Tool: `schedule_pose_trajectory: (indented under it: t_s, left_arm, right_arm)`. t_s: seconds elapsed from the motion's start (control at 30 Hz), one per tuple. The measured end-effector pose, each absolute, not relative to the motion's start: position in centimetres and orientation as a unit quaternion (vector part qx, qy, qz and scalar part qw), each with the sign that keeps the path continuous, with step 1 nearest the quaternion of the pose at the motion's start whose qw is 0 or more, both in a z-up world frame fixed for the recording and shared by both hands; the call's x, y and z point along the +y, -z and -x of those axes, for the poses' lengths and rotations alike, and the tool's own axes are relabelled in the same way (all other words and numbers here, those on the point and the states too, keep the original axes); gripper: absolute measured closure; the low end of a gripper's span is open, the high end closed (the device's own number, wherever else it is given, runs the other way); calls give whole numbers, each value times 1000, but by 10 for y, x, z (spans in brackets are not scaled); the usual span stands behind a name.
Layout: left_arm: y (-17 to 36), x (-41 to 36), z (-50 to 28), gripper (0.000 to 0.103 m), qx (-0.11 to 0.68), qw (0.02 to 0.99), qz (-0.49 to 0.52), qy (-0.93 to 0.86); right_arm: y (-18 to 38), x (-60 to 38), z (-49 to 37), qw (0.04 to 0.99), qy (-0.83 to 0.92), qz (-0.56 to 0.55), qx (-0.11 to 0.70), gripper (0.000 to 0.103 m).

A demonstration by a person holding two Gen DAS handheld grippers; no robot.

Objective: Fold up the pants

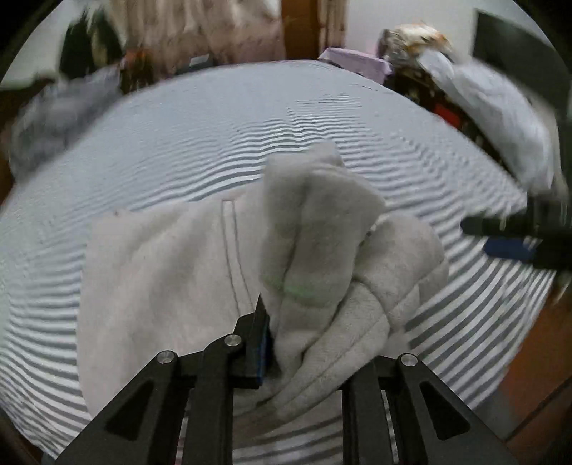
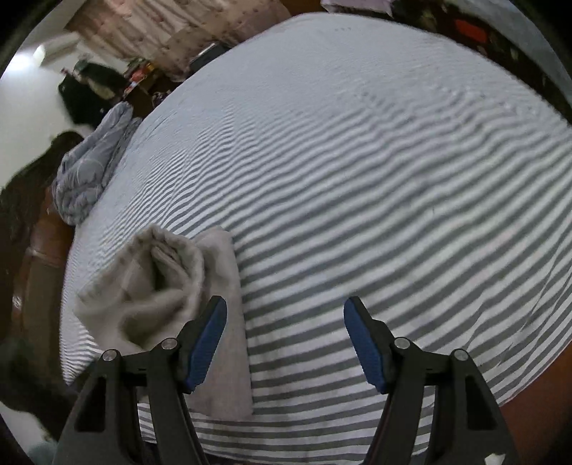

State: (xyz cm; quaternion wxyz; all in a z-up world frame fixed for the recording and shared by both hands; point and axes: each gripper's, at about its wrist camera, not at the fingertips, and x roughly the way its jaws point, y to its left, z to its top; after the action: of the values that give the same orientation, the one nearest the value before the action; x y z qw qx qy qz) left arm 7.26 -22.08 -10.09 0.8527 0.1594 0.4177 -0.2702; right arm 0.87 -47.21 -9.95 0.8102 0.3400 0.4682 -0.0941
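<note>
Light grey fleece pants [image 1: 161, 272] lie on a grey-and-white striped bed sheet [image 1: 214, 136]. My left gripper [image 1: 304, 336] is shut on a bunched fold of the pants and holds it lifted above the flat part; the right finger is hidden under the cloth. In the right wrist view the pants [image 2: 161, 286] sit at the lower left, with the raised fold standing up. My right gripper [image 2: 286, 343] is open and empty over the bare sheet [image 2: 357, 179], just right of the pants. It also shows at the right edge of the left wrist view [image 1: 500, 236].
A crumpled blue-grey quilt [image 2: 89, 168] lies at the bed's far left edge. A pale pillow [image 1: 493, 107] and cluttered items [image 1: 411, 39] sit at the far right. Curtains [image 1: 200, 32] hang behind the bed. Brown wooden floor [image 1: 536, 357] shows past the near right edge.
</note>
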Motion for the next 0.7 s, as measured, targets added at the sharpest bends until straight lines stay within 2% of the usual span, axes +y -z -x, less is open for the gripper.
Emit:
schedule_pose_trajectory:
  t_s: [0.23, 0.53, 0.63, 0.67, 0.7]
  left_arm:
    - [101, -234, -59, 79, 397, 851, -211, 272]
    - [85, -202, -57, 74, 418, 845, -187, 275]
    - [86, -206, -51, 67, 423, 843, -194, 269]
    - [87, -207, -48, 57, 425, 841, -192, 275]
    - [88, -207, -47, 53, 430, 838, -186, 280]
  right_arm:
    - [114, -463, -26, 803, 52, -360, 472, 36]
    - [90, -436, -42, 817, 17, -341, 465, 36]
    - [80, -430, -44, 822, 16, -334, 461, 36]
    - [77, -428, -44, 823, 16, -332, 460, 36]
    - [75, -427, -44, 824, 16, -331, 460, 36]
